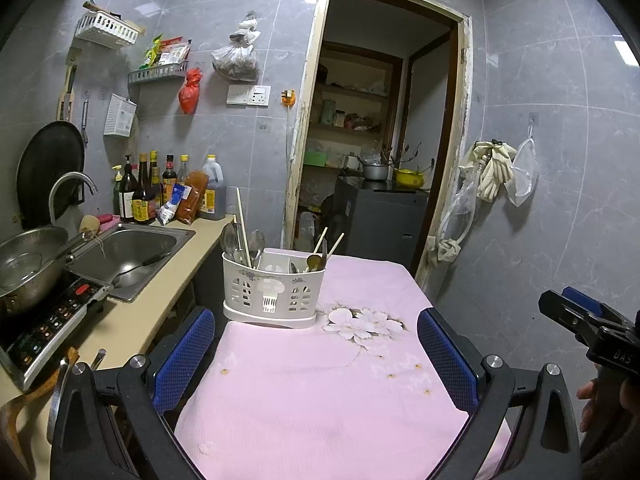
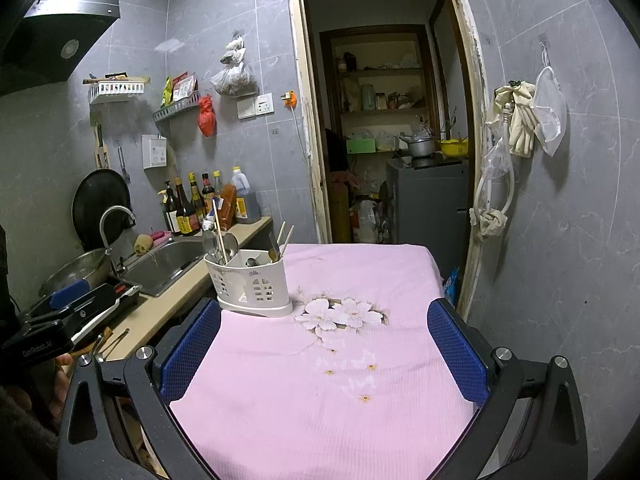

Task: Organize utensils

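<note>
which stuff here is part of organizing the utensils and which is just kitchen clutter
Belongs to the job:
- white utensil caddy on the pink tablecloth
- spoons and chopsticks standing in it
- left gripper and right gripper, jaws open and empty

Just lying about:
- sauce bottles
- sink
- steel pot
- gloves on the wall
</note>
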`<action>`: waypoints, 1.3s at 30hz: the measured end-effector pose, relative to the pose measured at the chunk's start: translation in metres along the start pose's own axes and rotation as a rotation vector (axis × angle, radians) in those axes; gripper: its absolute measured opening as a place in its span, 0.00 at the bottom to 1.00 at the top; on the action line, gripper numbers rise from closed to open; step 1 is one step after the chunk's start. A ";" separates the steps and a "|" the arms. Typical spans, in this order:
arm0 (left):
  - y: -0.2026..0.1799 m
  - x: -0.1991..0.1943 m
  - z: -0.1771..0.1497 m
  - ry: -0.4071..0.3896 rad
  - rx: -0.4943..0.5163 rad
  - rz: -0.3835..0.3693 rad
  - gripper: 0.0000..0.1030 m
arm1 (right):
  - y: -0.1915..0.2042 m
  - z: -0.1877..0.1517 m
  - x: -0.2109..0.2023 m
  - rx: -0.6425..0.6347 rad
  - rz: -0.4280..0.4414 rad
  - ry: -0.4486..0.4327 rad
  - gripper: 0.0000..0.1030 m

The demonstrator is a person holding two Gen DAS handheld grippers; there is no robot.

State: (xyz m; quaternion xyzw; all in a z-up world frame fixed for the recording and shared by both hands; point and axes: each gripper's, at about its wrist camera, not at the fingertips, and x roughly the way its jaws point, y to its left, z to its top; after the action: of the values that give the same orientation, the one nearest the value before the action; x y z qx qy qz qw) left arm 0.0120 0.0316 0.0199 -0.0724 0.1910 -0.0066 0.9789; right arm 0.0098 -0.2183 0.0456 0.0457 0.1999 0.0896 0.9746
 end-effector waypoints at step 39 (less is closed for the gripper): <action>0.007 0.000 -0.004 0.004 -0.008 0.003 0.99 | 0.008 -0.003 0.008 -0.016 0.004 0.007 0.99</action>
State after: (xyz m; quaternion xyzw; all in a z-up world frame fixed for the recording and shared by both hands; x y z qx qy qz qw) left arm 0.0108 0.0379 0.0151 -0.0760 0.1933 -0.0046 0.9782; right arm 0.0145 -0.2092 0.0406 0.0382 0.2026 0.0934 0.9740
